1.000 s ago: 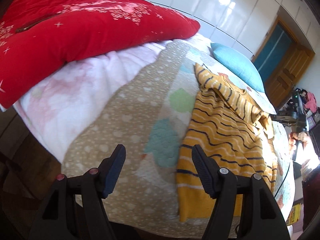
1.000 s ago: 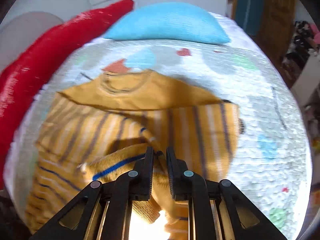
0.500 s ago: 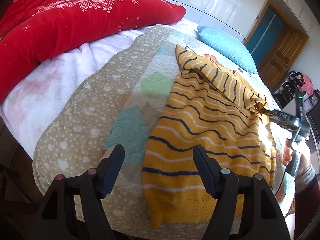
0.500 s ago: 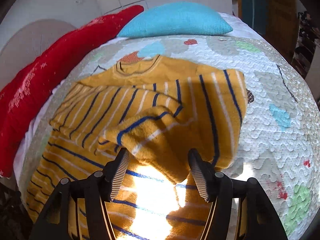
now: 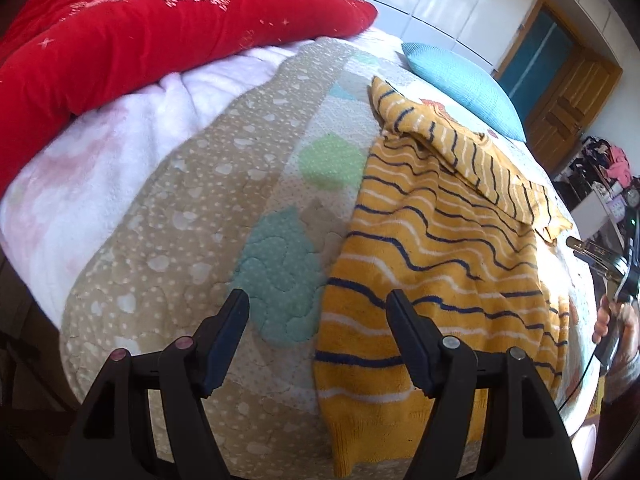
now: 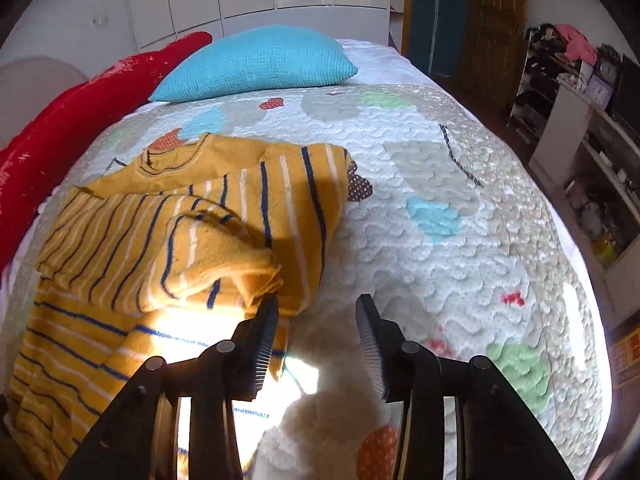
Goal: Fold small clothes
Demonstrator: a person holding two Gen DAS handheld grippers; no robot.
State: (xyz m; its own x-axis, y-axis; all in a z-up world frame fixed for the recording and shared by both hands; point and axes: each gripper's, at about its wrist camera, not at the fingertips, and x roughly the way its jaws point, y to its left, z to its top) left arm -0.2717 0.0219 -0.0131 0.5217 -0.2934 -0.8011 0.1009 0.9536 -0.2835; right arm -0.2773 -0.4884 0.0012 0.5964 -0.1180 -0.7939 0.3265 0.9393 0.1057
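Observation:
A yellow sweater with navy and white stripes [image 5: 440,256] lies flat on the quilted bed cover [image 5: 240,208]. Its sleeves are folded across the chest, seen in the right wrist view [image 6: 168,232]. My left gripper [image 5: 318,320] is open and empty, low over the sweater's hem corner and the quilt beside it. My right gripper [image 6: 316,324] is open and empty, just off the sweater's right edge, next to the folded sleeve cuff [image 6: 256,276]. It also shows at the right edge of the left wrist view [image 5: 600,260].
A red duvet [image 5: 140,36] lies along the bed's far side over a white-pink blanket [image 5: 100,168]. A blue pillow [image 6: 256,64] sits at the bed head. Shelves with clutter [image 6: 580,120] and a wooden door [image 5: 572,92] stand beyond the bed.
My right gripper opened, let go of the sleeve over the sweater's chest and drew back to the right. My left gripper stayed open and shifted slightly near the hem.

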